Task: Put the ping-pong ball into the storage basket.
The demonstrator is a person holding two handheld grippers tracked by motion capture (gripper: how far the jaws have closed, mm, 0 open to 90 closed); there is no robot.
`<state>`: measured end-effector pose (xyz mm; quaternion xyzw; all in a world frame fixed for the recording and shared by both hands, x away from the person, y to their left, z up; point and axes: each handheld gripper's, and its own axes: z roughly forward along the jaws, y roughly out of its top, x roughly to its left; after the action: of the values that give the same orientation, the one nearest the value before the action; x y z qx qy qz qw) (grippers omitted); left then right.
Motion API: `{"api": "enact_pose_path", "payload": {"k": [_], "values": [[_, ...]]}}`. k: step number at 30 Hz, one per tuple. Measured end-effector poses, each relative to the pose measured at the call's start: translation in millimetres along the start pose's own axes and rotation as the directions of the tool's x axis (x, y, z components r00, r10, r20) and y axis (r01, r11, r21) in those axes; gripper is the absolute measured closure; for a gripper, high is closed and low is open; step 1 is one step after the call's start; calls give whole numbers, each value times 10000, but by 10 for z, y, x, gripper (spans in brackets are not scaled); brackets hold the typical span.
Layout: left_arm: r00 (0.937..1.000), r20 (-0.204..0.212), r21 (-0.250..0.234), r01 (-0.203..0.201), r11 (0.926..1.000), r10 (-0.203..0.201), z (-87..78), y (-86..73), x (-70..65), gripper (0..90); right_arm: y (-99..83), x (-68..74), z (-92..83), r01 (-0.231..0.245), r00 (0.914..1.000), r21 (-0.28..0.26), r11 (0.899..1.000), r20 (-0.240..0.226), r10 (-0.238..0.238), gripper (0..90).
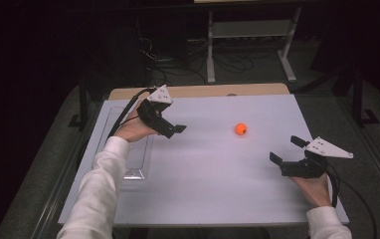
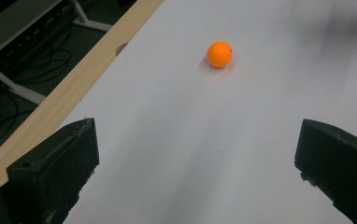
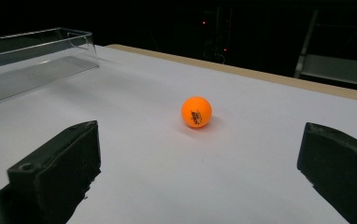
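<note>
- While both hands hold their tools low over the white table top (image 1: 203, 189), an orange table-tennis ball (image 1: 240, 129) sits alone in the right-centre of the sheet, free of everything.
- Left gripper (image 1: 175, 130): jaws spread wide, nothing between them. It hangs at the far-left side, aimed across the sheet; in the left gripper view the ball (image 2: 219, 54) lies well ahead, slightly right of the midline.
- Right gripper (image 1: 287, 149): jaws also wide apart and empty, resting near the right edge. In the right gripper view the ball (image 3: 196, 112) sits ahead, close to centre between the jaws, printed mark facing the camera.
- Judgement: the wide opening suits a round, roll-prone ball; the right tool looks better lined up and nearer.
- Clear plastic tray (image 3: 36, 60) stands at the left side, well apart from the ball; likely the drop point.
</note>
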<state>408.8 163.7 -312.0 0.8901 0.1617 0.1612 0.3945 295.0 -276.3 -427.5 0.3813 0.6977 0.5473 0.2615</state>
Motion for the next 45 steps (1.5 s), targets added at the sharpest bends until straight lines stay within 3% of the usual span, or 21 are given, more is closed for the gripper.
{"api": "enact_pose_path", "payload": {"k": [7,45], "values": [[9993,210,158,-308,9994,305,104,111,-28,0,3,4,0,22,10000,-4,10000,-7,-22,0],[9953,793,890,-631,9940,561,546,345,64,0,-1,8,10,30,10000,94,10000,-54,-30,0]]}}
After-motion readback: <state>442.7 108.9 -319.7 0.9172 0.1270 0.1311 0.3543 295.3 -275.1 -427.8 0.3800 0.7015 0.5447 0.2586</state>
